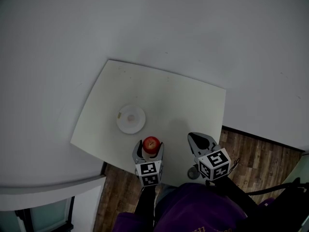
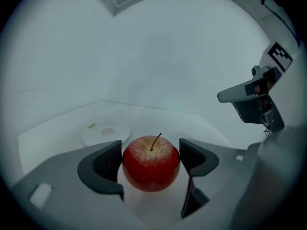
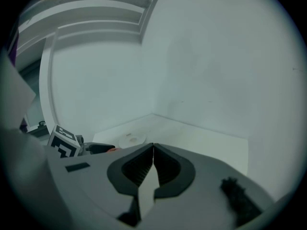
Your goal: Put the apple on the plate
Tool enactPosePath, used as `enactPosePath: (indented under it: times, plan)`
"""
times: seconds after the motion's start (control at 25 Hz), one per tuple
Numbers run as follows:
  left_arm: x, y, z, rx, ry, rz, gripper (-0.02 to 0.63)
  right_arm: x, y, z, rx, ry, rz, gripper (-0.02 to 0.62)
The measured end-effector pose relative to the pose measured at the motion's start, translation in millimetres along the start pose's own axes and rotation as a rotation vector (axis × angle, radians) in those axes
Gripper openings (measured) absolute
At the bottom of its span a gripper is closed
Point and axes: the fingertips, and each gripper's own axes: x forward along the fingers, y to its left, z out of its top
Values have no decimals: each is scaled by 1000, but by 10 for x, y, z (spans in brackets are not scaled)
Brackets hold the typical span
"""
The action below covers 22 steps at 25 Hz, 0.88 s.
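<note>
Two grippers in shot, only one working. The left gripper has its jaws brought in against the round red apple w/ a short dark stem, one ribbed pad on each flank and the stem pointing up. Can't tell whether the fruit is clear of the surface or just resting on it. It sits near the front edge of the pale square desk. The right gripper has its jaws pressed together w/ nothing between them, and it hangs off to the right near the desk's front corner, so it's out of the job for now. The small round white plate lies bare, close to the apple but not touching it, on the far side and a bit to the left as seen along the left gripper's jaws. That's the relation that counts: plate ahead and slightly left, and the left gripper is much the nearer of the two. Judgement: grasp looks made, transfer not yet done. Next move prob. a short carry fwd and left, then lower over the plate's middle before letting go, since a round apple could roll off such a shallow rim.
</note>
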Motion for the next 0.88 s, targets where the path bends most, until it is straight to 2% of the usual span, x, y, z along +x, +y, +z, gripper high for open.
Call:
enactPosePath:
  times: [0.36, 0.88]
  plan:
    - [20, 266, 139, -31, -31, 53, 382, 46, -18, -10, 7, 6, -7, 11]
    - [99, 442, 312, -16, -52, 72, 380, 107, -35, -37, 6, 26, -10, 11]
